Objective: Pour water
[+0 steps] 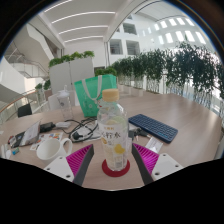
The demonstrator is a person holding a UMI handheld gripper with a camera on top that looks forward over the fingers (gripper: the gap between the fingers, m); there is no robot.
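Observation:
A clear plastic water bottle [113, 128] with a white cap and a yellow-printed label stands upright on a round red coaster [116, 170] on the pale table [185, 120]. My gripper [114, 154] is open. The bottle stands between the pink pads [80, 158], with a gap on each side. A white cup [52, 148] sits on the table to the left of the left finger.
A green bag [92, 93] stands behind the bottle. A dark keyboard [152, 127] lies to the right, beyond the right finger. Cables and small items [60, 127] clutter the table at left. Potted plants [165, 65] line the far side.

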